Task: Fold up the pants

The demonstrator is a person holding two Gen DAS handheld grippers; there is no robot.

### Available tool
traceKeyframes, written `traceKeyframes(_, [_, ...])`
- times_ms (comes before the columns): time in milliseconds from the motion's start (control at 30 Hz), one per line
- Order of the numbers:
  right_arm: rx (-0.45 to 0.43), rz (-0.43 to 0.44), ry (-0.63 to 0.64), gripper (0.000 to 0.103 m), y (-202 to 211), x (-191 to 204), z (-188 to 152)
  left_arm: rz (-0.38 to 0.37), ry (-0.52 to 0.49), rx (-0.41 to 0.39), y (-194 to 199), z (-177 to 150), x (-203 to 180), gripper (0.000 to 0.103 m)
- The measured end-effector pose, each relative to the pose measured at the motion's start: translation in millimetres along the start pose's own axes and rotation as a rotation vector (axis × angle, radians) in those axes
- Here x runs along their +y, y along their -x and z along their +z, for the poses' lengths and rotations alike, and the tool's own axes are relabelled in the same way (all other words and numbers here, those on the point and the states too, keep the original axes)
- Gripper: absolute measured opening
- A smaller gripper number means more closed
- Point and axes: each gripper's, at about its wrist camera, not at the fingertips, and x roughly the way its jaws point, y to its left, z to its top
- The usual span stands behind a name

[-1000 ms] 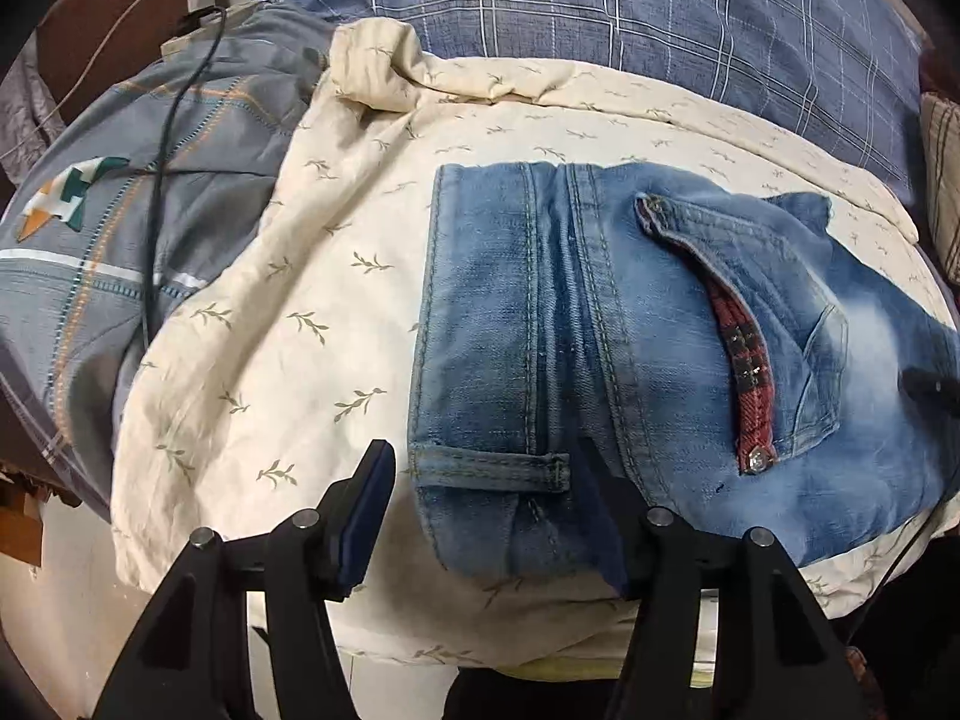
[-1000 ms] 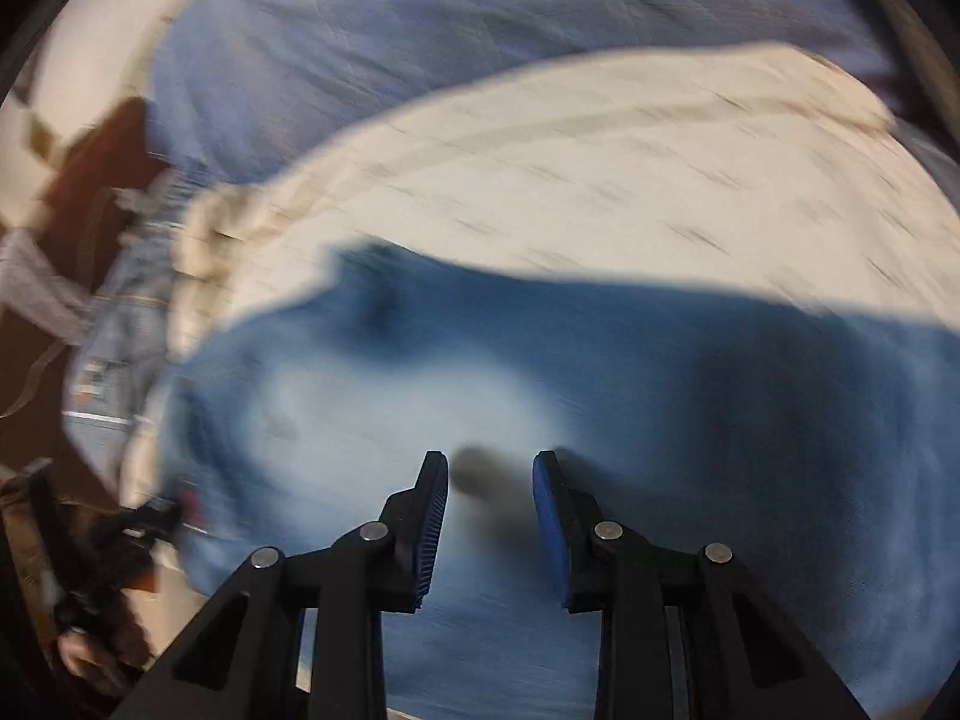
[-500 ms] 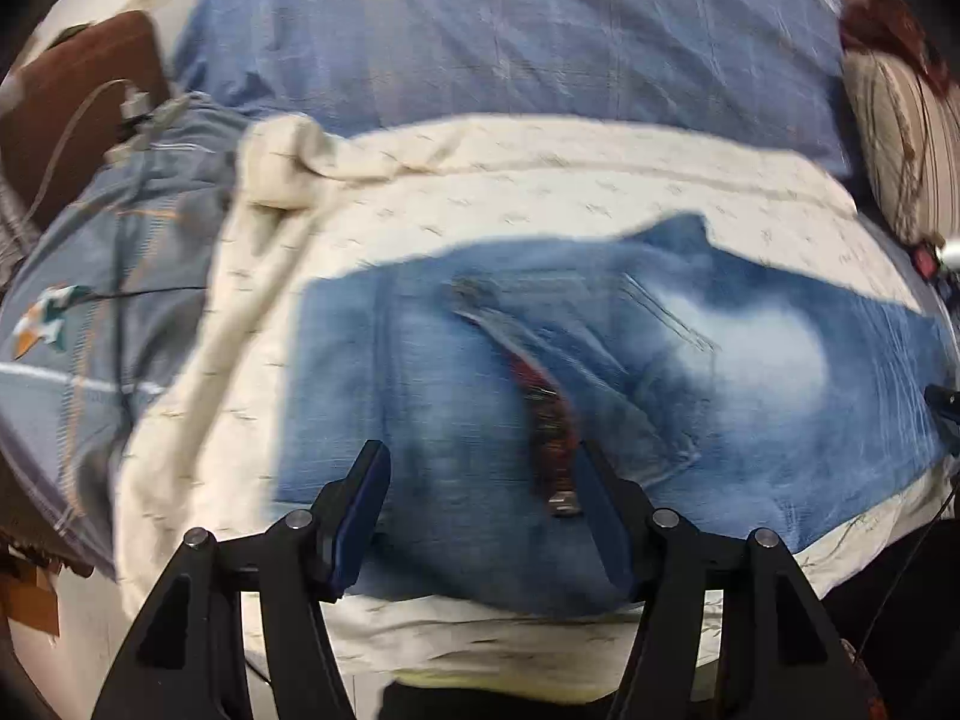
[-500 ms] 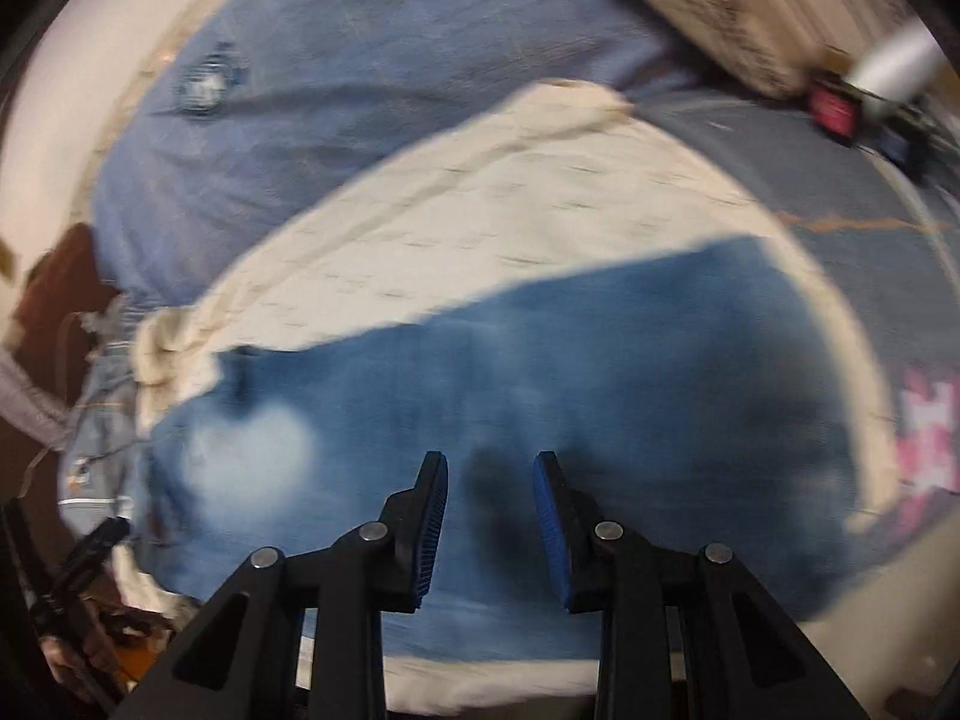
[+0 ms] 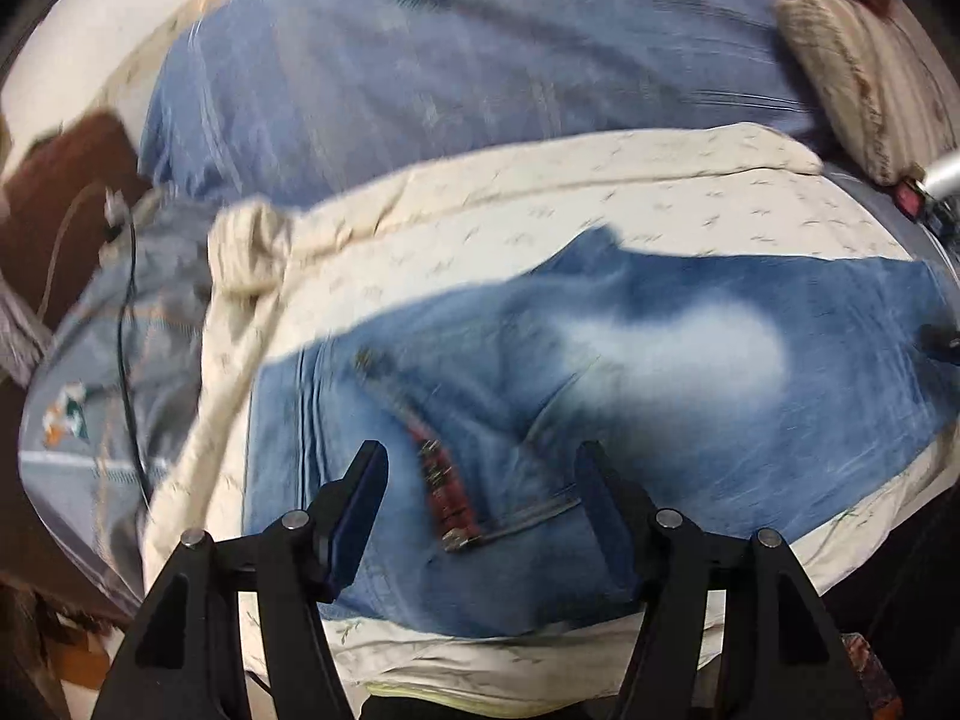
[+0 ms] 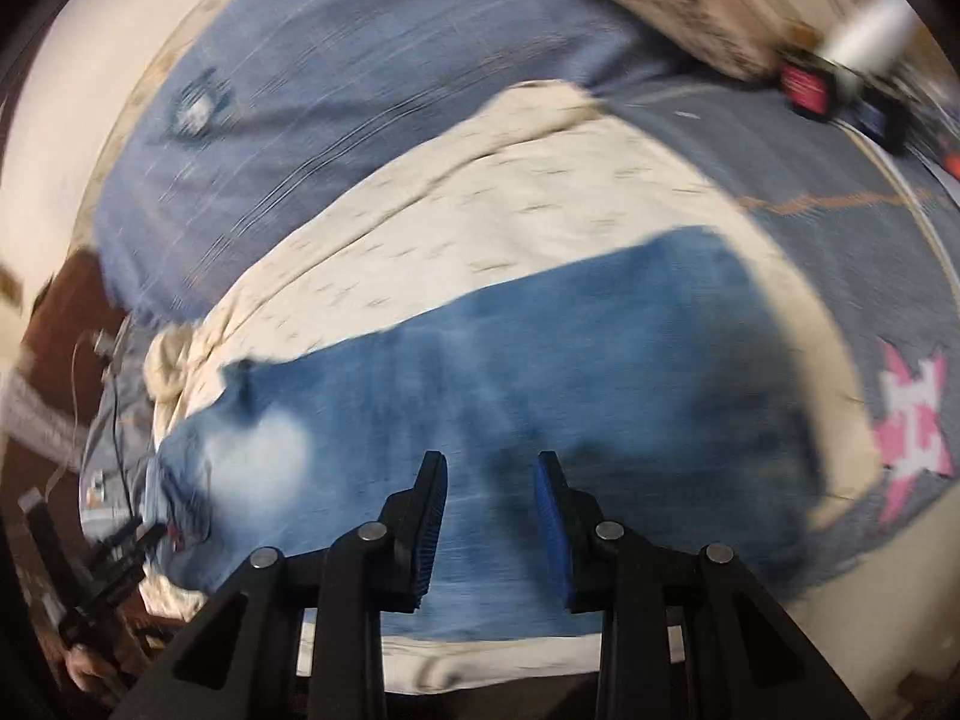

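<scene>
Blue denim pants lie flat on a cream leaf-print cloth, waist end to the left, with a red plaid pocket trim. My left gripper is open and empty above the pocket area. In the right wrist view the pants stretch across the cloth. My right gripper is open and empty, hovering over the leg part. Both views are motion-blurred.
A blue checked blanket lies behind the cloth. A grey quilt with a black cable is at the left. A striped pillow sits at the back right. The quilt's pink star patch shows at the right.
Both grippers have pulled back and swung right; more of the pants shows now. The left gripper moved off the waistband toward the pocket. Both jaws stay open.
</scene>
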Motion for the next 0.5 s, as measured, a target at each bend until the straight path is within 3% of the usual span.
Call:
traceKeyframes(233, [0.103, -0.058, 0.168, 0.033, -46, 42, -28, 0.000, -0.048, -0.093, 28, 18, -21, 0.066])
traceKeyframes(500, [0.106, -0.091, 0.230, 0.035, -57, 50, -34, -0.002, -0.060, -0.140, 49, 25, -33, 0.067])
